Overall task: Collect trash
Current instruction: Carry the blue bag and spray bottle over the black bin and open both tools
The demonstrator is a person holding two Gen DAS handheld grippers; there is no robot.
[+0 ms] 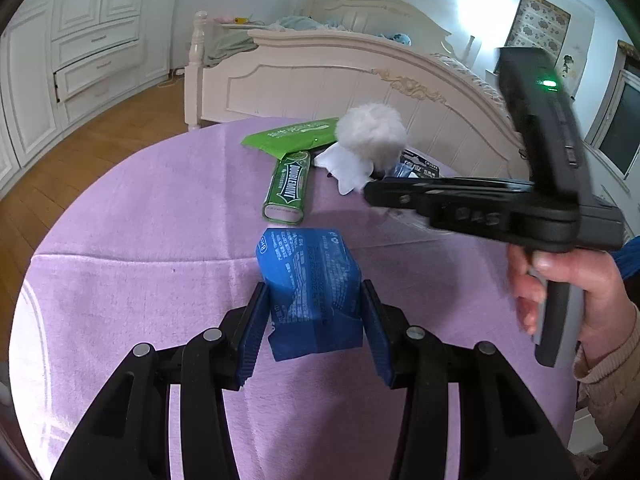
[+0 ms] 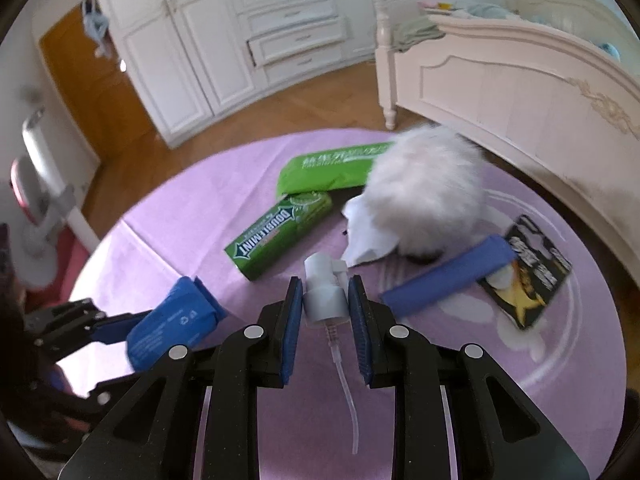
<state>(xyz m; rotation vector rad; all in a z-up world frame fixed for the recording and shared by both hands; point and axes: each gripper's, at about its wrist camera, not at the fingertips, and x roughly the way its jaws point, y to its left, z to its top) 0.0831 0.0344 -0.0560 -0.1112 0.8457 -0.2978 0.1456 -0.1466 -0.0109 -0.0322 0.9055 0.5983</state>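
The left gripper point(image 1: 314, 322) is clamped on a blue packet point(image 1: 310, 280), held just above the purple tablecloth point(image 1: 140, 220). The right gripper point(image 2: 325, 314) pinches a white pump head point(image 2: 325, 292) — its clear tube point(image 2: 346, 384) trailing back. Beyond lie a green gum box point(image 2: 276, 236), a green wrapper point(image 2: 332, 170) and a white fluffy ball point(image 2: 428, 188).

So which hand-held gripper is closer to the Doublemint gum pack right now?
Right. The right hand-held gripper, shut on the spray pump head, sits just beside the Doublemint gum pack; the left hand-held gripper is farther back.
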